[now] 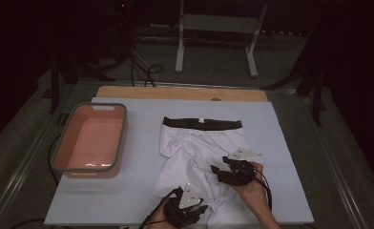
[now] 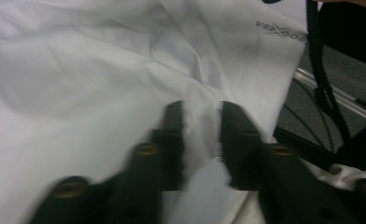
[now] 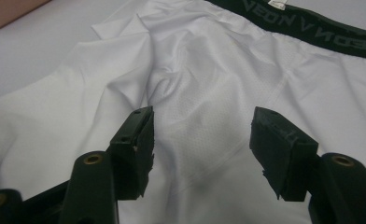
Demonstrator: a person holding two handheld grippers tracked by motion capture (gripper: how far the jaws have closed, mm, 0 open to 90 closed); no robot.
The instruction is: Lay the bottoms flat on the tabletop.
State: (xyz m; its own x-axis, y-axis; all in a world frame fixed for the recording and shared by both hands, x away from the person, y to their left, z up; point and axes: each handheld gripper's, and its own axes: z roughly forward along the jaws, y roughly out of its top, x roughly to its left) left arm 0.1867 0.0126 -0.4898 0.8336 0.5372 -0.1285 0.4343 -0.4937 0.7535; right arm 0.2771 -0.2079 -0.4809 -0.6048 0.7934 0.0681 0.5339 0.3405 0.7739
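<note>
White shorts [image 1: 194, 152] with a black waistband [image 1: 202, 123] lie spread and creased on the light board. My left gripper [image 1: 203, 209] is at their near hem, pointing right. In the left gripper view its jaws [image 2: 201, 135] stand a little apart over the white cloth [image 2: 102, 70], and a strip of fabric shows in the gap without being pinched. My right gripper [image 1: 214, 168] hovers over the right leg, pointing left. In the right gripper view it [image 3: 202, 135] is open above the mesh crotch panel [image 3: 204, 116], with the lettered waistband [image 3: 312, 28] beyond.
A pink basin [image 1: 63, 143] with a grey rim stands at the left of the light board [image 1: 128, 191]. A wooden edge [image 1: 180, 93] runs along the back. Cables and a white stand [image 1: 180, 47] lie on the floor behind. The board's near edge is close to my left gripper.
</note>
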